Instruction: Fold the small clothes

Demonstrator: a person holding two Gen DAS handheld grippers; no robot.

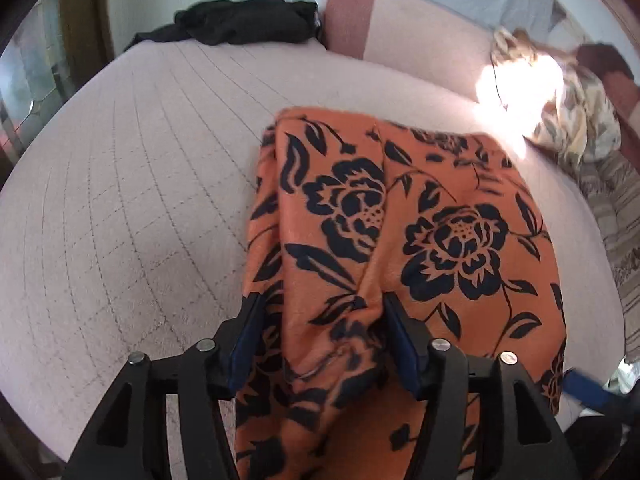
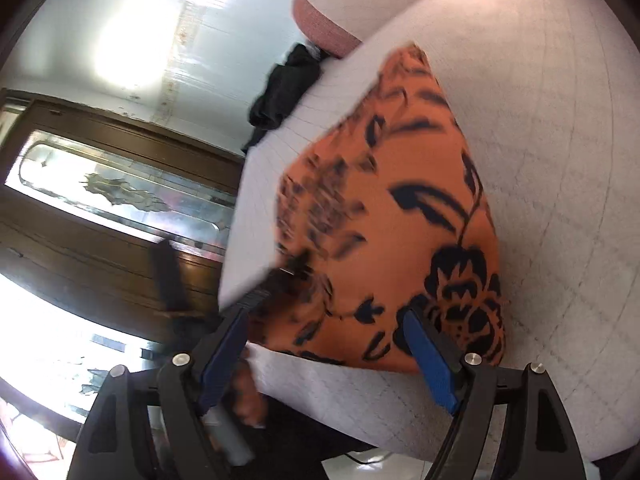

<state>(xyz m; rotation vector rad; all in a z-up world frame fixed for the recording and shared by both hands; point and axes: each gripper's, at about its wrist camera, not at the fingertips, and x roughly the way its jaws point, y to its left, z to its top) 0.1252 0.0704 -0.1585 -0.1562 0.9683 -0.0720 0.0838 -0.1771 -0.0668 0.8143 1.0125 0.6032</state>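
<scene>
An orange cloth with a black flower print (image 1: 420,216) lies folded on the pale quilted bed (image 1: 120,200), its near end hanging over the bed's front edge. My left gripper (image 1: 322,308) stands open astride a bunched ridge of that near end; the pads do not pinch it. In the right wrist view the same orange cloth (image 2: 400,208) is blurred, and my right gripper (image 2: 328,316) is open at its near edge, one blue pad over the print and the other off the cloth's side. Nothing is held.
A black garment (image 1: 248,20) lies at the bed's far edge beside a pink-ended pillow (image 1: 348,16). A pile of pale floral fabric (image 1: 576,120) sits at the right in bright sun. A dark wooden door with glass (image 2: 120,192) stands past the bed's edge (image 2: 236,240).
</scene>
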